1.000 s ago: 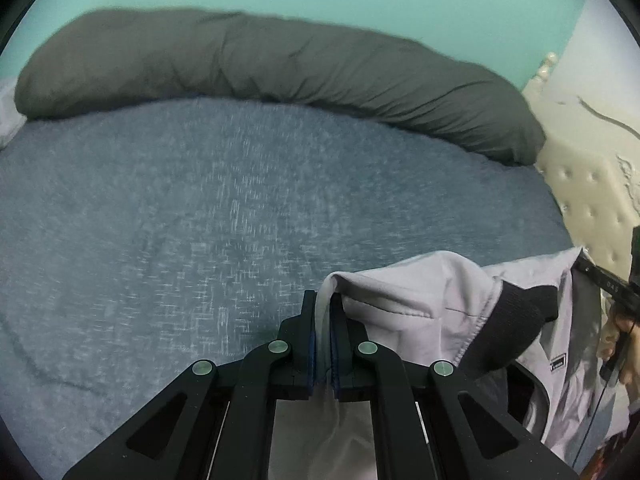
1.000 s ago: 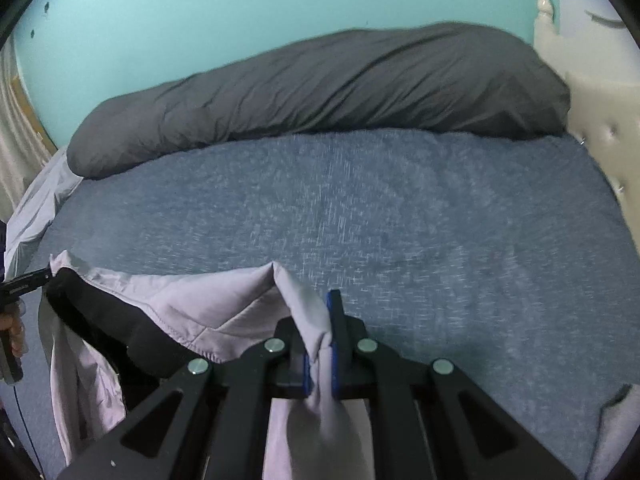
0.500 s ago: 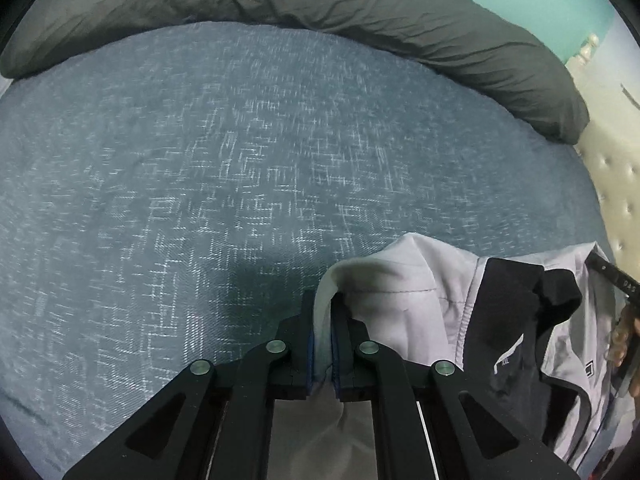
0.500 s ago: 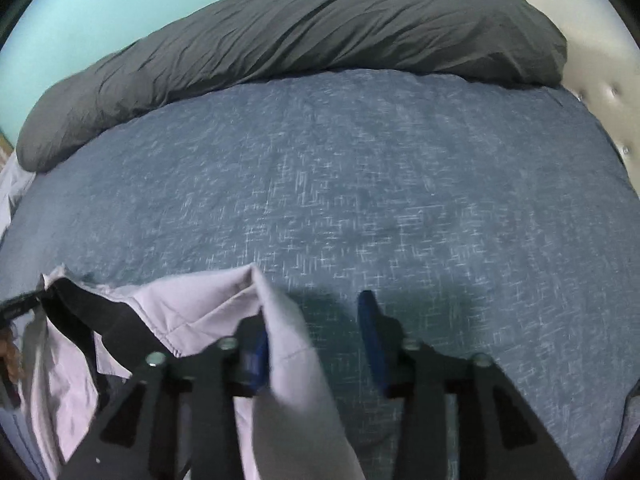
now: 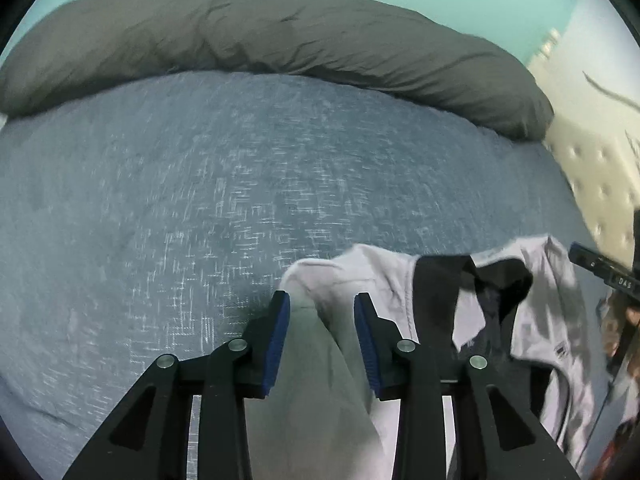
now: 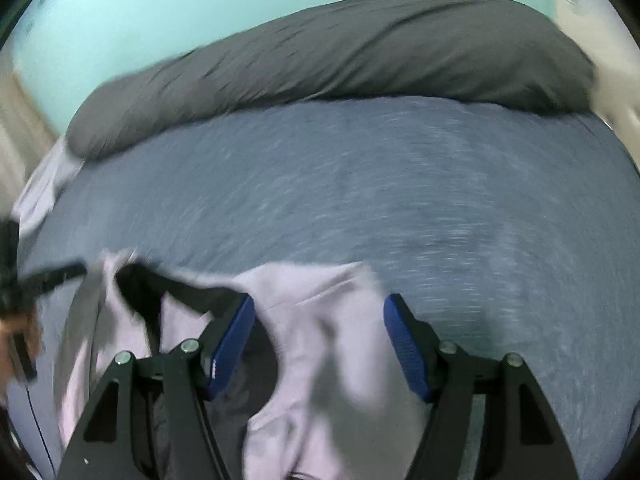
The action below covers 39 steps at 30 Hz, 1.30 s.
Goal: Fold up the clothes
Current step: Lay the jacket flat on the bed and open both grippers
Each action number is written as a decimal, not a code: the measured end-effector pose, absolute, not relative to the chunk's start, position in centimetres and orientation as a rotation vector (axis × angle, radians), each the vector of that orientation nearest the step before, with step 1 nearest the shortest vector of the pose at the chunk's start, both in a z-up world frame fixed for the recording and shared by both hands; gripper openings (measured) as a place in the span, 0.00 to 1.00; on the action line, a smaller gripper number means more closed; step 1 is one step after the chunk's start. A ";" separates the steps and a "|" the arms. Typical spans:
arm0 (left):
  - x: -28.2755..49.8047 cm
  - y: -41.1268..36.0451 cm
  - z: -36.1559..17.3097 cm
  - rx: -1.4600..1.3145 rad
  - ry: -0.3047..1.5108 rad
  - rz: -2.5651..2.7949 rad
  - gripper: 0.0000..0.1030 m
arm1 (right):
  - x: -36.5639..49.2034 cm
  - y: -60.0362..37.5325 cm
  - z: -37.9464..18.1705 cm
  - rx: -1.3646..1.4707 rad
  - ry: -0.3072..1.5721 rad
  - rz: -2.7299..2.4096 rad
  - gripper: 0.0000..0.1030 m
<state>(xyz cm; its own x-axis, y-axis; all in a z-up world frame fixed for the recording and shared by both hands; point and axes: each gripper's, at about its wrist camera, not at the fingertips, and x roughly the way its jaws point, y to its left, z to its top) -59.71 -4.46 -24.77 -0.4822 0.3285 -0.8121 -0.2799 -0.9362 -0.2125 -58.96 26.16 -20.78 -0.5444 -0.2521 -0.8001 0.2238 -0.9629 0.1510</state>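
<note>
1. A second ago both grippers were clamped shut on the edge of the pale lilac garment [image 5: 384, 280]; now both sets of jaws are opening. The left gripper [image 5: 322, 308] has only begun to part, while the right gripper [image 6: 320, 312] already stands wide.

2. By my reading, this means the garment is being let go onto the blue-grey bed cover [image 5: 200, 200], so one carrying or laying-out stroke of the fold is ending (both wrist views are blurred, so the hands look to be in motion).

3. In the left wrist view a ridge of cloth rises between the blue pads [image 5: 276, 340]. It leans against the left pad and stands clear of the right one, so it is not pinched.

4. In the right wrist view the cloth lies slack between the spread fingers, touching neither pad that I can make out; its black trim [image 6: 160, 284] trails off to the left.

5. The garment lies near the bed's front edge, well apart from the dark grey duvet roll [image 6: 340, 48] at the far side.
</note>
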 end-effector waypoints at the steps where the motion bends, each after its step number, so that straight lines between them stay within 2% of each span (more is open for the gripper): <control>1: -59.6 -4.4 -24.8 -1.353 -0.060 2.436 0.37 | -58.8 24.7 -21.0 1.326 0.009 -2.518 0.66; 7: -59.5 -4.9 -26.1 -1.367 0.011 2.454 0.38 | -58.3 18.7 -23.9 1.343 0.412 -2.491 0.64; 11: -60.7 -4.2 -27.9 -1.373 0.028 2.454 0.38 | -59.7 18.2 -25.5 1.379 0.409 -2.525 0.30; 12: -61.0 -4.1 -28.3 -1.376 0.029 2.454 0.38 | -60.0 18.3 -25.7 1.381 0.413 -2.536 0.24; 13: -61.2 -4.0 -28.7 -1.378 0.030 2.454 0.37 | -60.4 18.3 -25.9 1.383 0.407 -2.553 0.13; 14: -61.5 -3.9 -29.1 -1.381 0.030 2.454 0.31 | -60.8 18.4 -26.1 1.384 0.398 -2.569 0.08; 15: -61.7 -3.8 -29.5 -1.385 0.025 2.451 0.16 | -61.3 18.7 -26.1 1.378 0.374 -2.585 0.06; 16: -61.9 -3.8 -29.7 -1.384 0.027 2.451 0.13 | -61.8 18.9 -26.1 1.371 0.349 -2.602 0.03; 20: -62.7 -3.4 -30.4 -1.382 0.045 2.451 0.08 | -63.8 19.5 -25.9 1.350 0.282 -2.651 0.02; 28: -65.9 -4.4 -30.3 -1.390 -0.110 2.487 0.07 | -68.5 19.9 -24.0 1.340 0.084 -2.758 0.02; 31: -66.4 -4.5 -31.1 -1.425 -0.162 2.462 0.07 | -70.0 20.1 -24.6 1.400 -0.044 -2.693 0.02; 35: -65.4 -5.1 -30.5 -1.372 -0.235 2.425 0.10 | -69.5 20.2 -25.2 1.394 -0.063 -2.650 0.04; 36: -65.0 -5.4 -30.0 -1.356 -0.249 2.424 0.14 | -69.0 20.7 -24.8 1.372 -0.091 -2.665 0.04; 37: -64.5 -5.7 -29.6 -1.341 -0.263 2.423 0.17 | -68.4 21.1 -24.5 1.350 -0.120 -2.680 0.08; 38: -64.1 -6.0 -29.1 -1.329 -0.266 2.428 0.24 | -67.8 21.6 -24.1 1.324 -0.149 -2.692 0.18; 39: -63.5 -6.4 -28.6 -1.317 -0.263 2.440 0.26 | -66.8 22.3 -23.5 1.282 -0.182 -2.692 0.25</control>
<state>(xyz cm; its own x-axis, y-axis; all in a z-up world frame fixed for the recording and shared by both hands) -63.46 -6.41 -28.55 -0.5040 0.3923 -0.7695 -0.2190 -0.9198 -0.3255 -66.77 22.29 -23.49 -0.6218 -0.1909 -0.7596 0.0868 -0.9807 0.1754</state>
